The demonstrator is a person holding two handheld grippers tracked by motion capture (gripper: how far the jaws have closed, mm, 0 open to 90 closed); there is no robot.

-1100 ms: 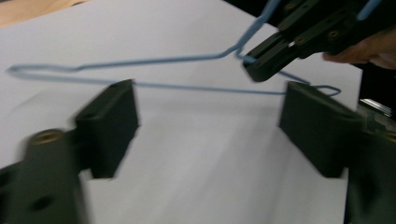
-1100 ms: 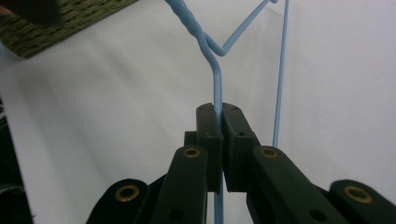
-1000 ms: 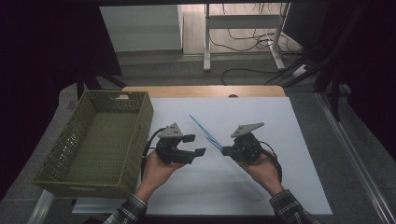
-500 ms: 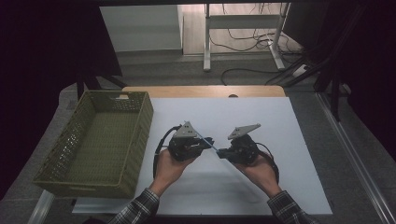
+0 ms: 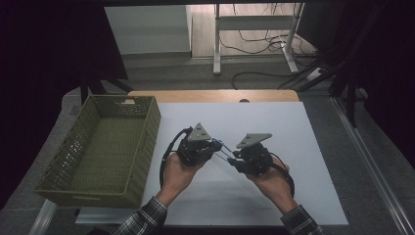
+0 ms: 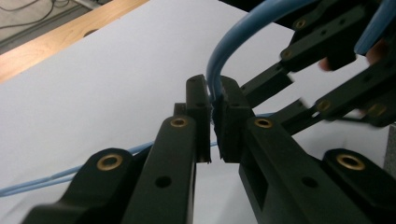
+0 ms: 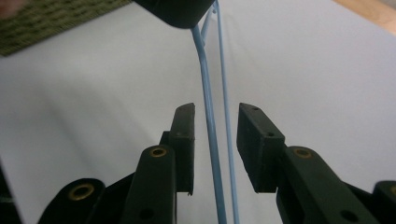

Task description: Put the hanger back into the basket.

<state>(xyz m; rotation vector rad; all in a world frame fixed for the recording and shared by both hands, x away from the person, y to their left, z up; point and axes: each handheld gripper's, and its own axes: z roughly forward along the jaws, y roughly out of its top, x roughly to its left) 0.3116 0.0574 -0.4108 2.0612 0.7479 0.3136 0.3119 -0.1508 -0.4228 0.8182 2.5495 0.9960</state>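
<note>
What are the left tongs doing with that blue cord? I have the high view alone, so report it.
Observer: The left tongs are shut on the blue cord, which is folded double between the pads.
Operator: Now give me the right side.
Observer: The right tongs are open. Both strands run through the gap, and neither pad grips them.
Operator: Say where the strands go from there.
Observer: In the right gripper view they run on ahead and draw together just under the other gripper.
</note>
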